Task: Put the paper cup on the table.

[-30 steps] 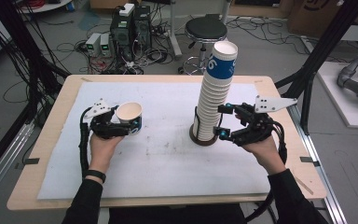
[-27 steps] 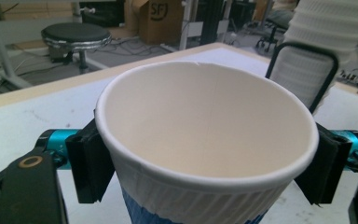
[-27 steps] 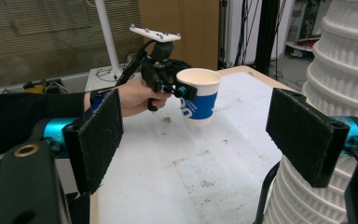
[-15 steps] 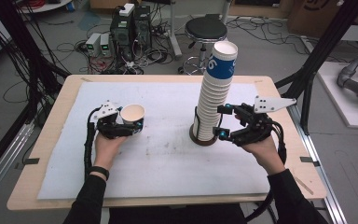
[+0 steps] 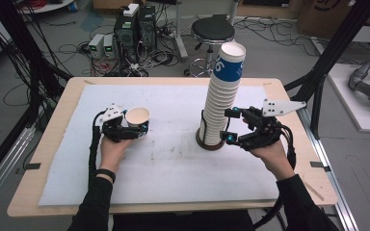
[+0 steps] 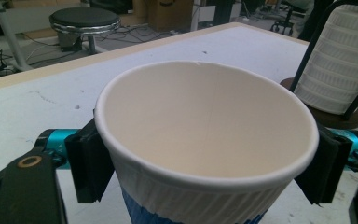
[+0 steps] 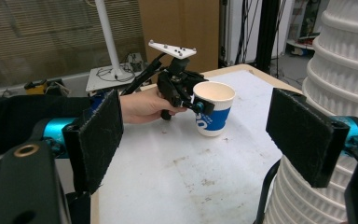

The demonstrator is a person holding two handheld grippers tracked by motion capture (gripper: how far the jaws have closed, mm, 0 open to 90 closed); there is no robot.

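Left gripper (image 5: pixel 134 129) clamps a single white-and-blue paper cup (image 5: pixel 138 121) just under its rim, jaws partly closed, pads pressed on both sides; cup upright, its base down at the white-covered worktop (image 5: pixel 173 163) on the left half. Right gripper (image 5: pixel 227 126), jaws apart, pads not pressing anything, sits just beside the tall stack of white ribbed paper cups (image 5: pixel 220 103) in its black-framed round holder (image 5: pixel 211 143).

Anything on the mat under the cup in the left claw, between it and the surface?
Nothing visible. The paper cup sits clamped in the left claw, upright, over a bare stretch of the white mat. The cup stack stands well off to its side, beside the right claw.
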